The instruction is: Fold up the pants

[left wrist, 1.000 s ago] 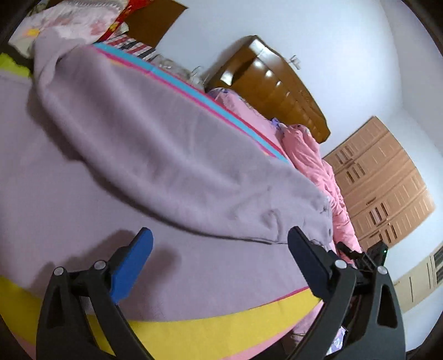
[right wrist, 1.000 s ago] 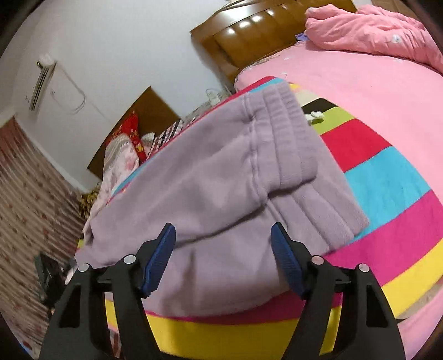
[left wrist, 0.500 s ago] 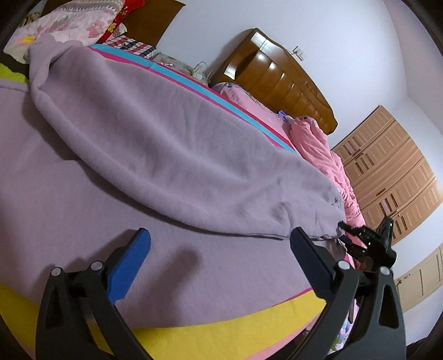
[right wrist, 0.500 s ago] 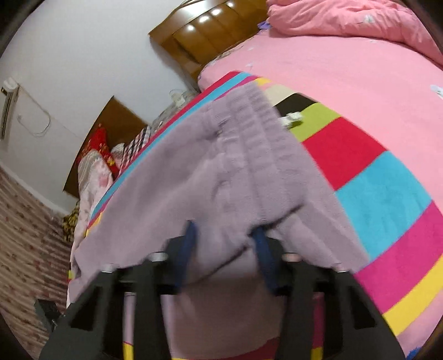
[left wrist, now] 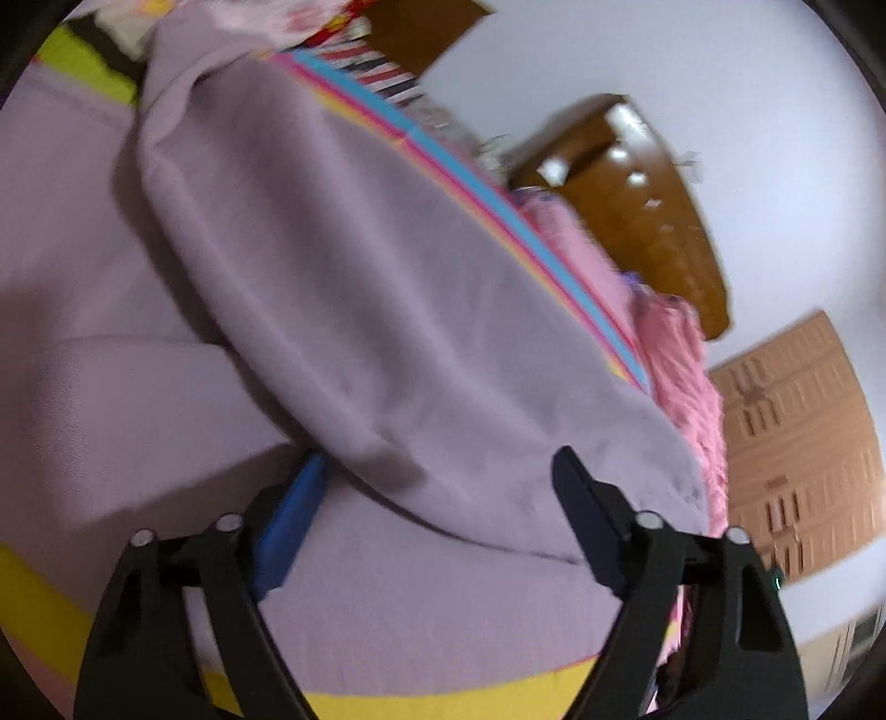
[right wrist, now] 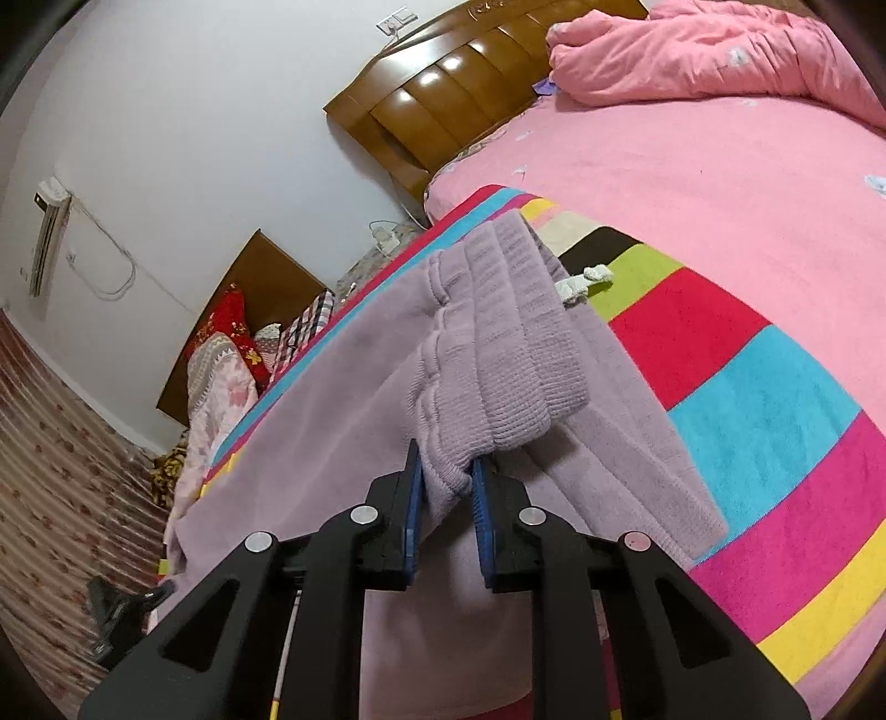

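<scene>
Lilac fleece pants (left wrist: 387,332) lie on a striped blanket (right wrist: 775,399) on the bed, one leg folded over the other. In the right wrist view my right gripper (right wrist: 447,471) is shut on the ribbed waistband (right wrist: 498,343) of the pants (right wrist: 343,421) and lifts that edge. In the left wrist view my left gripper (left wrist: 443,476) is open, its blue pads either side of the folded upper leg's edge, close to the fabric. The left pad sits partly under the fold.
A wooden headboard (right wrist: 454,94) and a pink quilt (right wrist: 720,50) are at the head of the bed. A second headboard with pillows (right wrist: 232,327) stands to the left. A wardrobe (left wrist: 797,443) is at the right. The pink sheet (right wrist: 692,183) lies beyond the blanket.
My right gripper has closed on the waistband and raised it. My left gripper has moved forward to the folded leg's edge and its jaws have narrowed.
</scene>
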Action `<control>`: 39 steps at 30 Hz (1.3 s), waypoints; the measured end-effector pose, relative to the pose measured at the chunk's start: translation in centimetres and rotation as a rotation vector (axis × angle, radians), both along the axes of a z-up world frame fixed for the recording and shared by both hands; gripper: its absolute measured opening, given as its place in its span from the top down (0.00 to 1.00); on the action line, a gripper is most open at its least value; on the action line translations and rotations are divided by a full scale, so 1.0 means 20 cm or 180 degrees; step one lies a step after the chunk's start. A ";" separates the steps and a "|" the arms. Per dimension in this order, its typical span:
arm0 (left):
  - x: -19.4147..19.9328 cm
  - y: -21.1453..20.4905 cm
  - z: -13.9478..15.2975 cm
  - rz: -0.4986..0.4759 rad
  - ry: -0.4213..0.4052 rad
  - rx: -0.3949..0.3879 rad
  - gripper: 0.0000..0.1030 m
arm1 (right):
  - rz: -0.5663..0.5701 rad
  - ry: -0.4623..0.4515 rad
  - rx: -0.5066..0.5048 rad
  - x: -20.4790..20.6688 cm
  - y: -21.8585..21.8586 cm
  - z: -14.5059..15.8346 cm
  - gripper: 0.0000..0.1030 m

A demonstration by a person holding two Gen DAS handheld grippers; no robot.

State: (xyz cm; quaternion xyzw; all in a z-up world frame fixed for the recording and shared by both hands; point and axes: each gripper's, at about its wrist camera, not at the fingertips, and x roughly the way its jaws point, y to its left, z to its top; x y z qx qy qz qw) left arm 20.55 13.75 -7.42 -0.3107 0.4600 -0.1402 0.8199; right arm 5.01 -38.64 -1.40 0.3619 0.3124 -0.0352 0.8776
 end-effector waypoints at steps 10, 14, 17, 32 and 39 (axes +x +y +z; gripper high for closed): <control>0.08 0.02 0.20 0.0065 -0.0423 0.0047 0.95 | 0.0079 -0.0073 -0.0122 0.04 -0.01 0.12 0.83; -0.02 0.04 0.55 -0.0009 -0.1094 0.0021 0.95 | 0.0111 -0.0440 -0.0157 -0.01 -0.01 0.34 0.84; -0.16 0.05 0.66 -0.0181 -0.1291 0.0140 0.93 | 0.0151 -0.0507 -0.0199 -0.12 -0.03 0.38 0.84; -0.40 0.07 0.32 -0.0282 -0.0832 0.0532 0.93 | 0.0193 -0.0090 0.0057 -0.31 -0.03 0.07 0.85; -0.34 0.10 0.00 -0.0267 -0.0335 0.0556 0.93 | 0.0149 0.0172 0.0194 -0.33 -0.03 -0.13 0.87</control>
